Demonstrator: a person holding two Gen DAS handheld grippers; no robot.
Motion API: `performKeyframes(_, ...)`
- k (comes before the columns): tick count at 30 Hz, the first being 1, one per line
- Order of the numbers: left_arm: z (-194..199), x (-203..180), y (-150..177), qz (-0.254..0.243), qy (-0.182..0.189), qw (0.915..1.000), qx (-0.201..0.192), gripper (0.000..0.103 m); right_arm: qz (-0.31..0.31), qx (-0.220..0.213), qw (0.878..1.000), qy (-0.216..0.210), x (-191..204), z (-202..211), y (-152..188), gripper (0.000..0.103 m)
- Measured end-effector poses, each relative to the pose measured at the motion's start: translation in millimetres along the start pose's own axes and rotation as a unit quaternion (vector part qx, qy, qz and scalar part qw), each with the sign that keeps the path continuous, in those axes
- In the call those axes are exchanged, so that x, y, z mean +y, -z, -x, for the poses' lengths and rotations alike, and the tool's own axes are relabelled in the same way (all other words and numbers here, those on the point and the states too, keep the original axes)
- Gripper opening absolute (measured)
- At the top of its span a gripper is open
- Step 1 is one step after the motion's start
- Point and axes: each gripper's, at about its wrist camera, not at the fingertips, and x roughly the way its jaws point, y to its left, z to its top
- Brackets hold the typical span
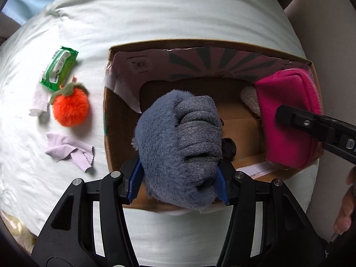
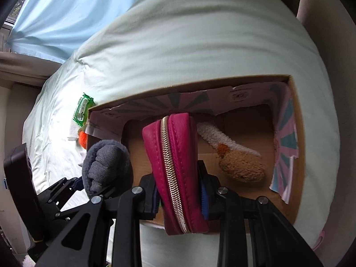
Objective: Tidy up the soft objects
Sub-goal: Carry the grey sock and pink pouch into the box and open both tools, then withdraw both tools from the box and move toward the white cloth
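Over the open cardboard box that sits on the pale green bed, I hold both tongs pointing steeply down into its mouth. Left tongs: closed on a grey-blue plush item, the blue pads pressing its two flanks low down, so that most of its bulk bulges free above the box's near-left part. Right tongs: closed across the narrow sides of a magenta zip pouch, zipper facing the camera, the pouch hanging into the box along its right wall beside a white and tan plush toy already lying on the box floor. I judge both carried things to be light and yielding; the plush compresses under the pads and will spring back on release, so a hold through its thick middle serves best, while the pouch is firmer along its seamed edges and is best pinched across them, as now. Still lying outside, toward the left edge of the bed: a green wipes pack, an orange pompom fruit just beside it, and a crumpled lilac cloth nearer to me; the cloth is limp and wants a pinch at a raised fold.
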Motion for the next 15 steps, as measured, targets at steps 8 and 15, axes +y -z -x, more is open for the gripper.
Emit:
performKeyframes(8, 16, -17, 0, -0.066, -0.040, 0.9965, -0.031, 0.103, -0.005, -0.033, 0.999, 0.004, -11, 6, -18, 0.103)
performKeyframes(15, 20, -14, 3, -0.057, -0.026, 0.9978, -0.024, 0.103, -0.007, -0.039, 0.999, -0.005, -21, 15, -12, 0.103)
